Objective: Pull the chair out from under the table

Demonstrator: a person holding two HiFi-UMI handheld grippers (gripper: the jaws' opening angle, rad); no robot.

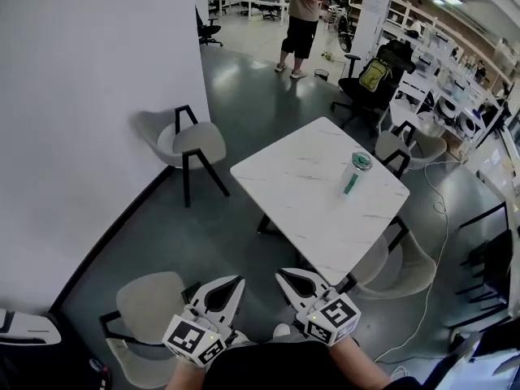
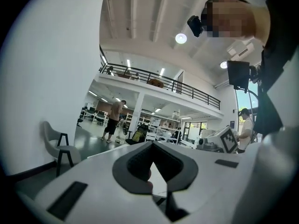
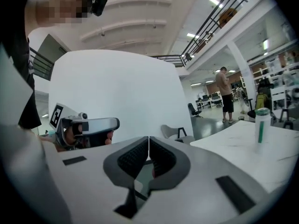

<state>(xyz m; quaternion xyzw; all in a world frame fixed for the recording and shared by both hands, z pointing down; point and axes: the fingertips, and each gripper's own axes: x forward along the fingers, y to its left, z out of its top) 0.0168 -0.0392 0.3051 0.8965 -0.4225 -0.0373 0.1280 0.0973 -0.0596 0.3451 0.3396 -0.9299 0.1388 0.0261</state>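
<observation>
The chair (image 1: 402,268) on the table's (image 1: 296,173) near right side is seen tucked in, its seat partly hidden under the white top and only the curved back showing. A second chair (image 1: 404,146) is set close against the far right side, and a third chair (image 1: 146,303) stands clear of the table, just beside the left tongs (image 1: 236,283). Which one is meant cannot be settled for certain, but the tucked one is judged the likeliest, and nothing has been gripped yet.

Both tongs are held close to the body, pointed towards the table. The left tongs are closed with nothing between the pads (image 2: 140,164), only the room beyond. The right tongs (image 1: 282,276) are closed as well, with a hairline seam between the pads (image 3: 135,158) and nothing caught in it.

Now the hazards. A green-banded cup (image 1: 355,171) is stood upright near the table's right edge, so if the chair's frame is dragged against a table leg, the top could be jolted and the cup toppled. A white cable (image 1: 443,242) is trailed across the floor just beside the tucked chair, where a leg could be snagged on the way out. The tongs would have to be opened before the back can be taken, and a shallow bite on that smooth curve is likely to slip. The third chair could be bumped if a step back is taken.
</observation>
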